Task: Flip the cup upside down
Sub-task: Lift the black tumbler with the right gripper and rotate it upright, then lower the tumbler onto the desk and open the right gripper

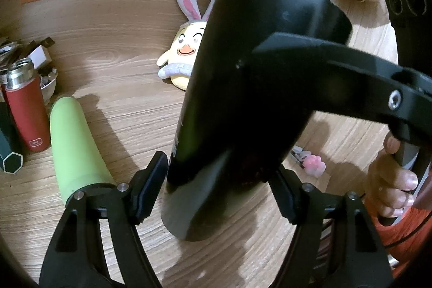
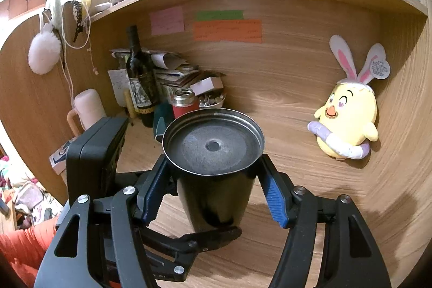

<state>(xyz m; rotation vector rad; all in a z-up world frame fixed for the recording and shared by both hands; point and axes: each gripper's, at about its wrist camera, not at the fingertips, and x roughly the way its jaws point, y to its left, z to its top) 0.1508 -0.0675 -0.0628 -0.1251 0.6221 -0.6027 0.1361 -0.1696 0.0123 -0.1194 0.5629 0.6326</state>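
The black cup [image 1: 243, 88] stands upright on the wooden desk, steel mouth up, as the right wrist view [image 2: 213, 174] shows. My left gripper [image 1: 216, 185] stands around its base, jaws at its sides; a small gap shows beside the left finger [image 1: 151, 180]. My right gripper [image 2: 213, 188] has its blue pads [image 2: 275, 196] around the upper body, close on both sides with slight gaps. The right gripper's arm [image 1: 337, 74] crosses the cup in the left wrist view. The left gripper's finger [image 2: 205, 239] reaches the cup's base.
A green bottle [image 1: 75, 142] lies on the desk left of the cup, with a red flask [image 1: 24, 109] behind it. A yellow plush [image 2: 348, 123] leans on the back wall at right. A wine bottle [image 2: 140, 77], papers and a bowl crowd the back left corner.
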